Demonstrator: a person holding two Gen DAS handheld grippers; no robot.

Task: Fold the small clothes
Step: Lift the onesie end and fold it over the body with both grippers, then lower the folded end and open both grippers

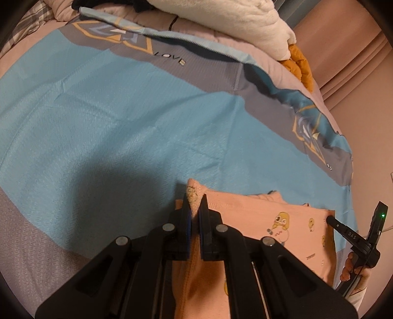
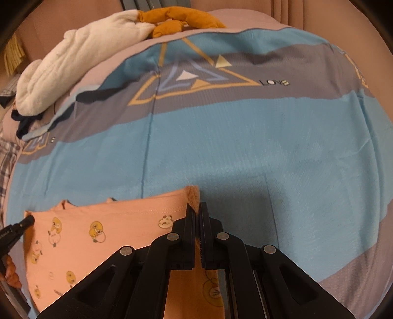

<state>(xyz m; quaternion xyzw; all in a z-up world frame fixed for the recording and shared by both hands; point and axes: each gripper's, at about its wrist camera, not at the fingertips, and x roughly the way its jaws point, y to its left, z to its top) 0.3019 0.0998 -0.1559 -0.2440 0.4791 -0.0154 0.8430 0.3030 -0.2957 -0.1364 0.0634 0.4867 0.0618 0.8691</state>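
A small pink garment with yellow duck prints (image 1: 282, 228) lies on the blue and grey bedspread (image 1: 122, 122); it also shows in the right wrist view (image 2: 103, 230). My left gripper (image 1: 195, 208) is shut on the garment's left corner, with pink cloth pinched between its fingers. My right gripper (image 2: 196, 213) is shut on the garment's right corner. The right gripper's tip shows at the garment's far edge in the left wrist view (image 1: 330, 219), and the left gripper's tip shows in the right wrist view (image 2: 27, 220). The cloth hangs stretched between both grippers.
A white fleece blanket (image 2: 73, 61) and an orange garment (image 2: 179, 19) lie piled at the head of the bed; they also show in the left wrist view (image 1: 233, 22). A dark garment (image 2: 24, 120) lies beside them. Pink curtains (image 1: 356, 61) hang beyond the bed.
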